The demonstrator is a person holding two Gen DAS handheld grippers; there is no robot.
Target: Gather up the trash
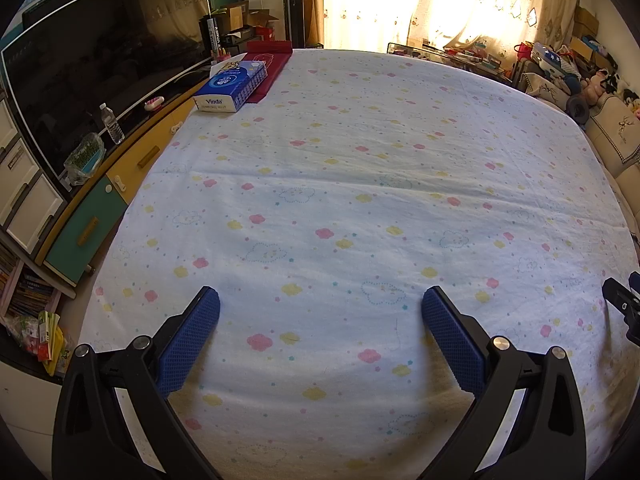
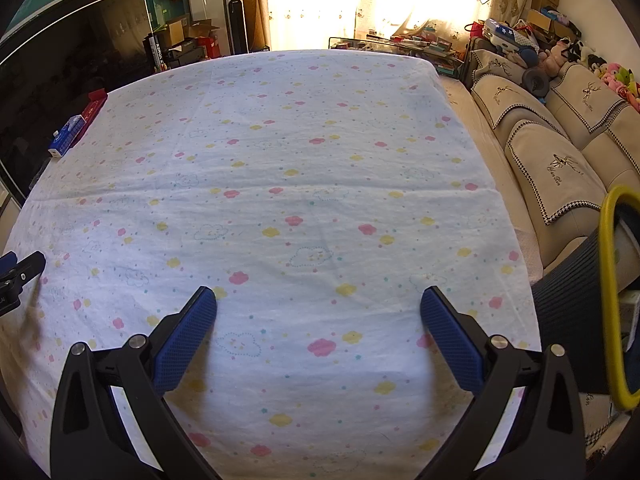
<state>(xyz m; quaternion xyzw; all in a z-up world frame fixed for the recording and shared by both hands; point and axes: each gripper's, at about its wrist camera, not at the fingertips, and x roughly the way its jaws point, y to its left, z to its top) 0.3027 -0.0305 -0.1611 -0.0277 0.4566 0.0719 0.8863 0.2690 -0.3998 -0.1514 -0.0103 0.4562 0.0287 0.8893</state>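
Through the left wrist view, the left gripper (image 1: 320, 312) is hovering low over the near part of a table covered in a cloud-patterned cloth (image 1: 360, 184), its blue pads spread wide and holding nothing. No trash is showing anywhere on the cloth here; a blue tissue box (image 1: 230, 86) is sitting at the far left edge, partly on a red mat (image 1: 269, 70), and neither reads as litter. By my judgement, either the collecting is finished or nothing has been laid out yet, so the next move calls for searching beyond the table, perhaps toward the wrappers (image 1: 44, 336) lying on the low shelf at near left. A dark television (image 1: 104, 60) is standing along the left, with a water bottle (image 1: 112, 124) in front of it.

Through the right wrist view, the right gripper (image 2: 318, 312) is likewise hanging released and empty above the near cloth. A black ribbed bin with a yellow rim (image 2: 608, 292) is waiting at the near right, just beside the table; its contents are hidden. A beige sofa (image 2: 552, 160) is running along the right, and bright curtains (image 2: 360, 0) are glowing at the far end.
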